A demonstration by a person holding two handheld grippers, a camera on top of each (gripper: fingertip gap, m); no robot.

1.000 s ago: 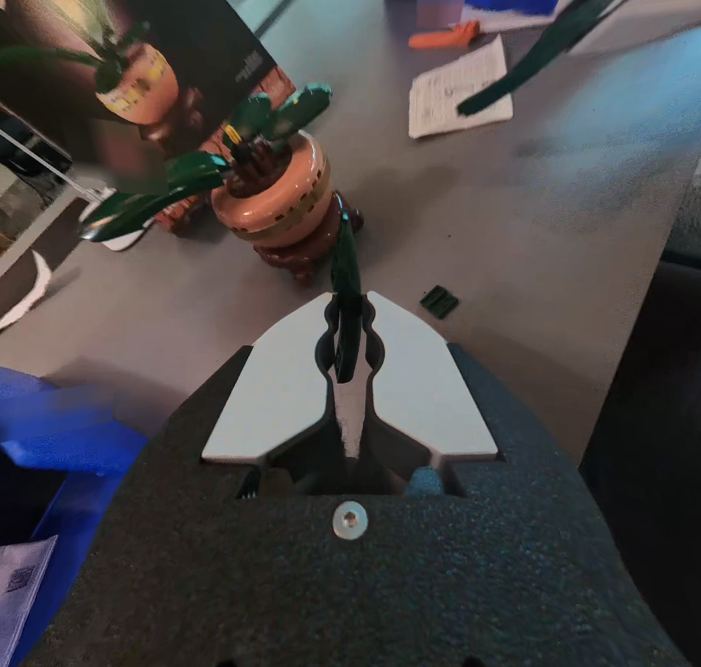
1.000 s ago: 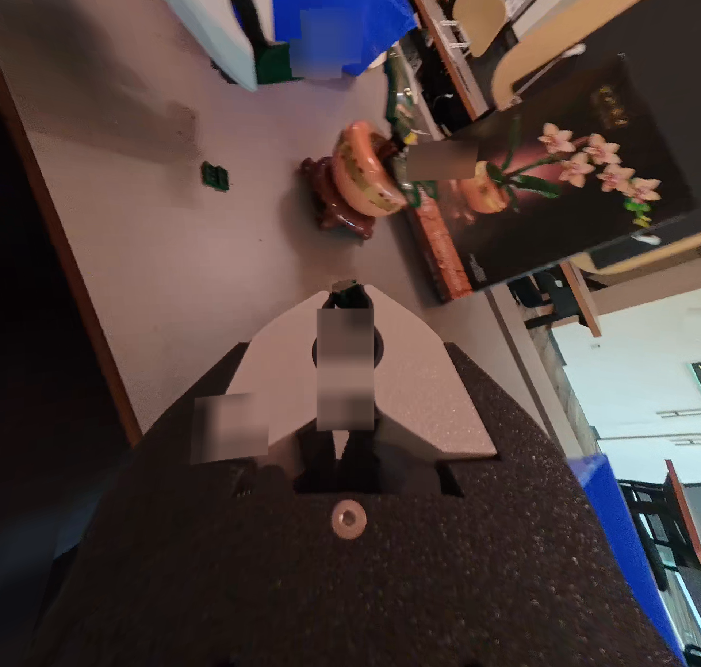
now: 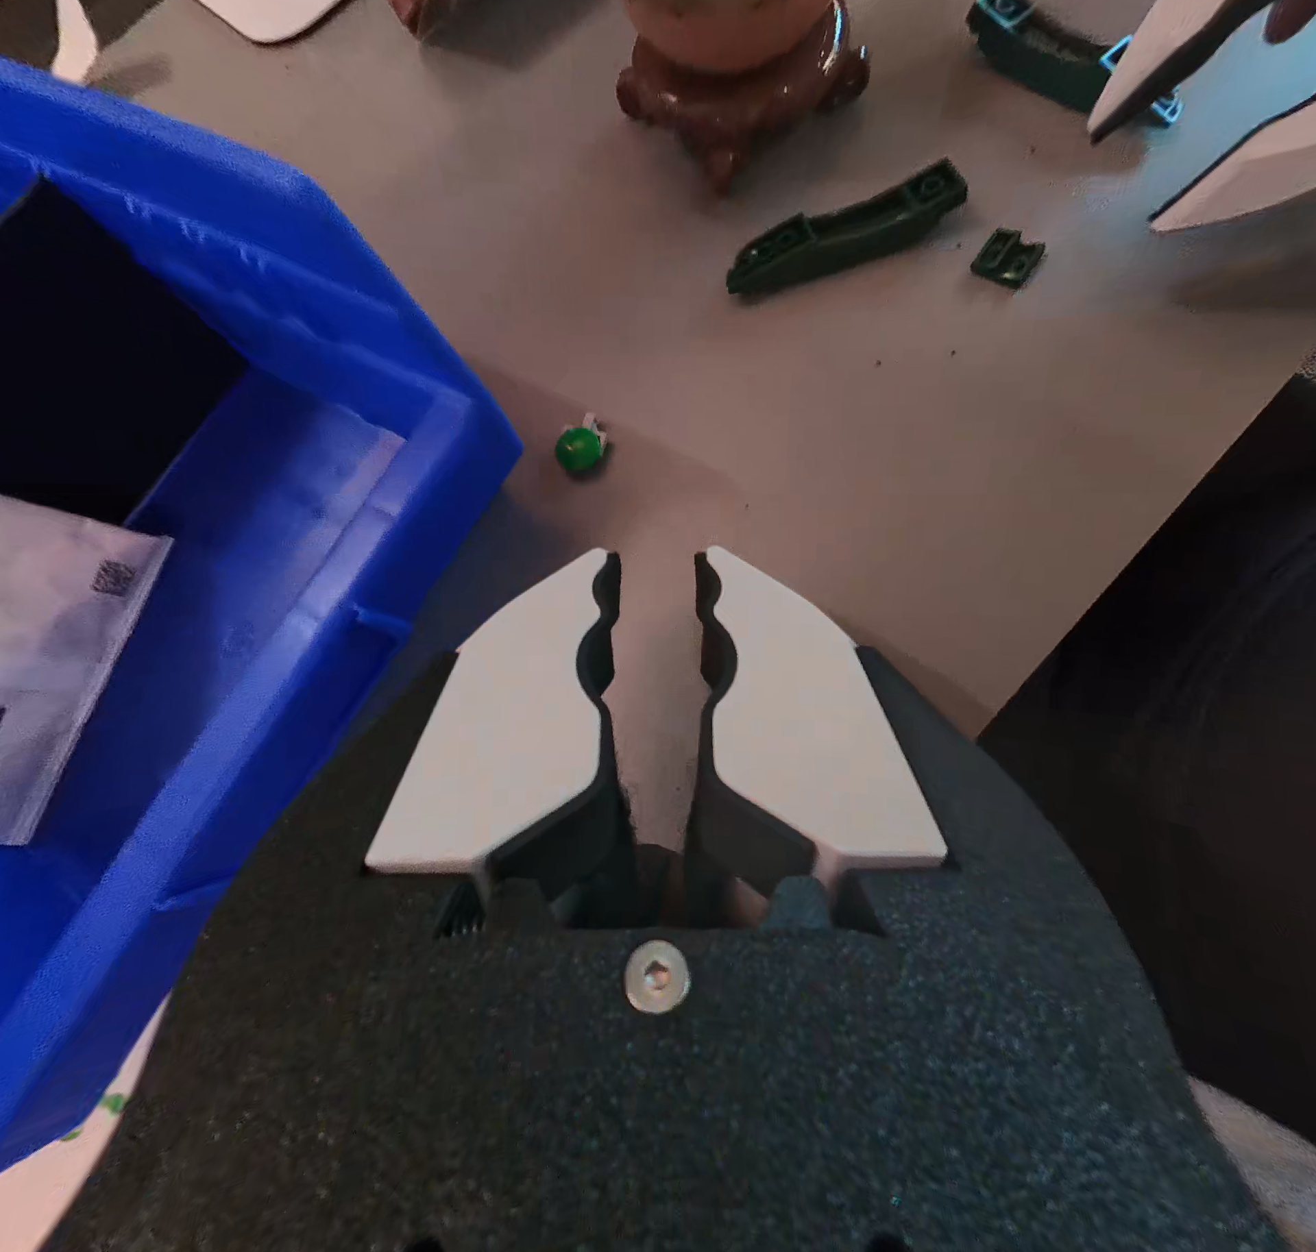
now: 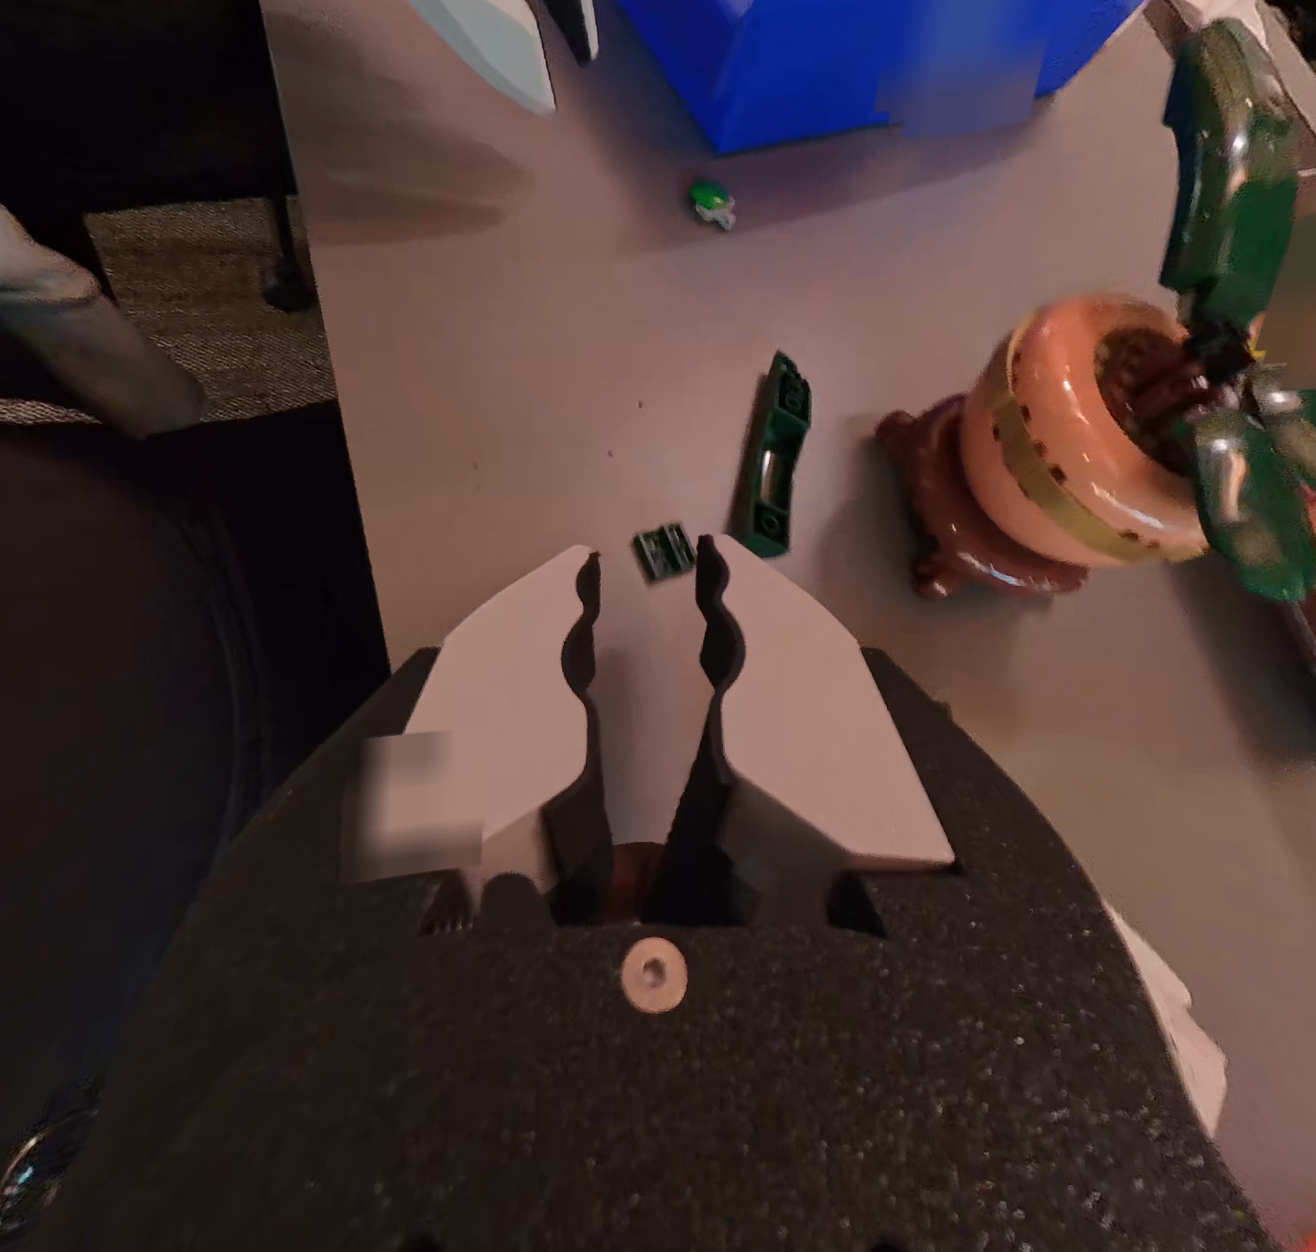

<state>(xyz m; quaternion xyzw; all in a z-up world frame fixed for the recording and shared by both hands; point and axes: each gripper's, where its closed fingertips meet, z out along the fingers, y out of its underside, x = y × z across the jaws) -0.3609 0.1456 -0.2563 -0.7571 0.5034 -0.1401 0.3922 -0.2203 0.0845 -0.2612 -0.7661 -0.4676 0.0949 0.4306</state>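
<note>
Both jaws stand narrowly parted, holding nothing. The right gripper [image 4: 646, 559] hovers just near a small dark green piece [image 4: 664, 551] by the surface edge; a nudge could knock it off.

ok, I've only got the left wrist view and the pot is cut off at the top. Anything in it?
Observer: Yes. Dark green leaves stick out of the pot, which stands on a brown base.
Operator: Right gripper holding anything?
Observer: No. The right gripper is open and empty. The small dark green piece lies on the table and shows between its fingertips.
</note>
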